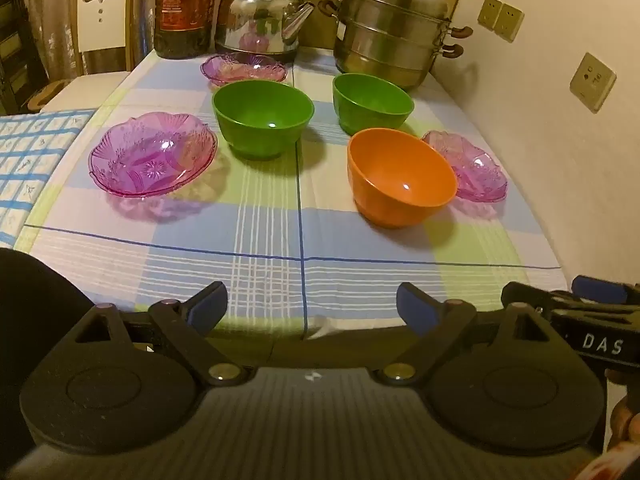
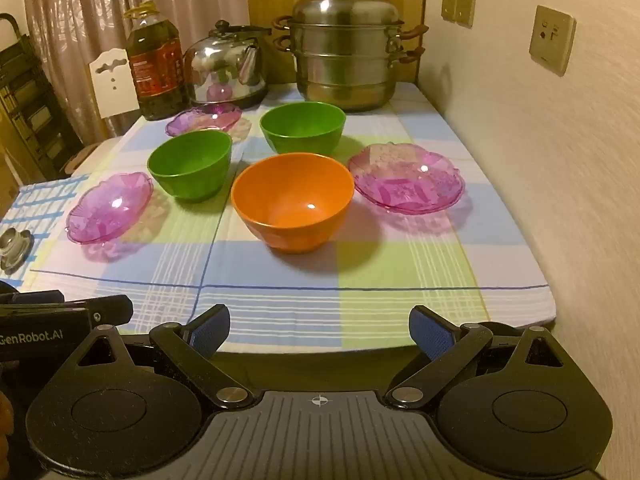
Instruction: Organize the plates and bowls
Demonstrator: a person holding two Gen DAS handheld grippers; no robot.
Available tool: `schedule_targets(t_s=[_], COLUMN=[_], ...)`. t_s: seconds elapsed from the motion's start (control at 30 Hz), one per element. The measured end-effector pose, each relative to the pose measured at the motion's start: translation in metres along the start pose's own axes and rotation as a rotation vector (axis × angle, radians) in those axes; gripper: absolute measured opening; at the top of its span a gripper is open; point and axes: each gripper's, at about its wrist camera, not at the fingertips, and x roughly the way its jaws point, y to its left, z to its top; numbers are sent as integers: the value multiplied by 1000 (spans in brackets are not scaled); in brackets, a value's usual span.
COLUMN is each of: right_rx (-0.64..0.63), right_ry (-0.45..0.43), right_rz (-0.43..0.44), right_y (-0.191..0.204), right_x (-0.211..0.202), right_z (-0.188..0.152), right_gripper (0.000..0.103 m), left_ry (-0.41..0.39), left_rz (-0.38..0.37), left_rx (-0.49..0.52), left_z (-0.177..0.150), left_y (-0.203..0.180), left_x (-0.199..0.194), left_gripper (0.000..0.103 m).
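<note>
An orange bowl (image 1: 400, 176) (image 2: 294, 200) stands nearest on the checked tablecloth. Two green bowls stand behind it, one left (image 1: 262, 118) (image 2: 190, 162) and one right (image 1: 372, 102) (image 2: 303, 126). Three purple glass plates lie around them: left (image 1: 152, 154) (image 2: 109, 206), right (image 1: 470, 166) (image 2: 406, 178) and far (image 1: 244, 68) (image 2: 204, 118). My left gripper (image 1: 312, 306) is open and empty above the table's near edge. My right gripper (image 2: 320, 328) is open and empty, also at the near edge; its side shows in the left wrist view (image 1: 592, 320).
A steel steamer pot (image 2: 344, 44), a kettle (image 2: 228, 68) and an oil bottle (image 2: 156, 64) stand at the table's far end. A wall (image 2: 540, 160) with sockets runs along the right. A white chair (image 1: 102, 20) stands far left. A blue checked cloth (image 1: 28, 152) covers the left corner.
</note>
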Motion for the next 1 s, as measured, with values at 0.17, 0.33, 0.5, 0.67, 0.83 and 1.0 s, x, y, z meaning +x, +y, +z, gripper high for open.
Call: schedule_targets(t_s=[0.17,0.33,0.5,0.67,0.83,1.0], right_rx=[-1,4,5,10,23,23], right_ry=[2,0,8,5,2,3], right_rz=[4,4,7,5,-3,-5], right_y=[1,-3,-4,-6,-9,-8], right_x=[-1,1,1,2,1,0], right_z=[1,-1,1,0,2,2], right_gripper=[96,96,96,96,96,96], left_ry=[-14,-4,0,1,4,3], left_rz=[-62,-56,-45,-45,-43,-45], left_rx=[-26,4,25,22,24,24], left_z=[-4,-2,-1,1,2,2], left_y=[6,3,-3,-5,-6,-8], left_x=[0,1,1,0,-1,0], left_gripper=[89,89,89,89,89,89])
